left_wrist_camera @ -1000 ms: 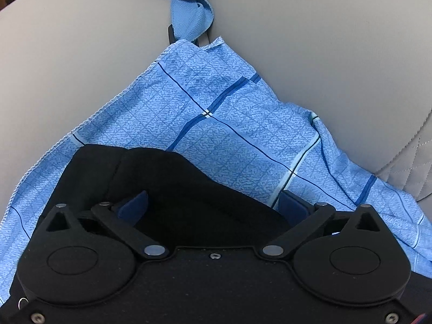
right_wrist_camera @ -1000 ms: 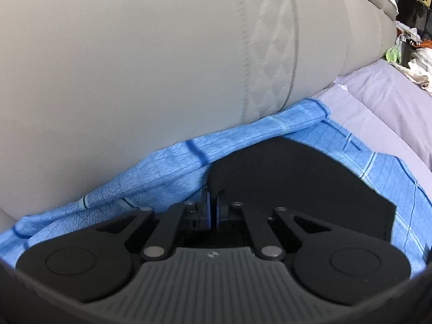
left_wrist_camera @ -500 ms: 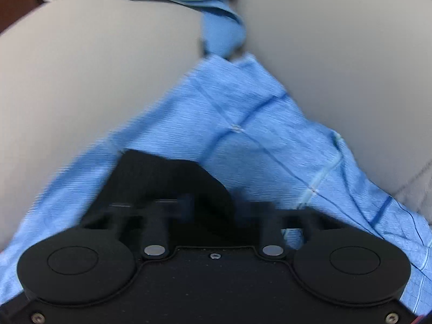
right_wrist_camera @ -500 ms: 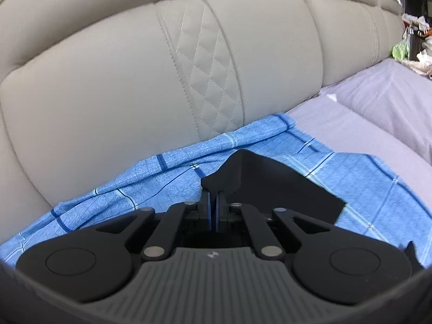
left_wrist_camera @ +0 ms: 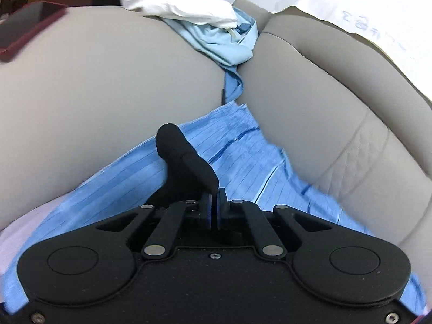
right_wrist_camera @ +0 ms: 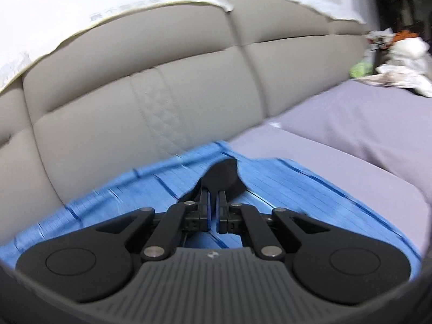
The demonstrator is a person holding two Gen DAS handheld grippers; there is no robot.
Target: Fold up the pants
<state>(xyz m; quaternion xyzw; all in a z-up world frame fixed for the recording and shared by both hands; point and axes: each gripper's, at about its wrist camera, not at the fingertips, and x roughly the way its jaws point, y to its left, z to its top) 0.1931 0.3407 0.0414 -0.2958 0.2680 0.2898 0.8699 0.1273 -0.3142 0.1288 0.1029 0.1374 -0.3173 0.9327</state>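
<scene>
The pants are black cloth. In the left wrist view a bunched black edge sticks up and forward from my left gripper, whose jaws are shut on it. In the right wrist view a black flap of the pants stands between the jaws of my right gripper, which are nearly closed on it. Both grippers hold the cloth lifted above a blue checked cloth spread on the sofa seat; that cloth also shows in the right wrist view. The rest of the pants is hidden below the grippers.
A grey padded sofa back rises behind. A pale blue garment and white cloth lie on the armrest. A lilac sheet covers the seat to the right, with a cloth pile at its far end.
My left gripper closed from open onto the pants edge. Both grippers rose and tilted up, lifting the black cloth off the blue cloth; less black fabric shows in each view.
</scene>
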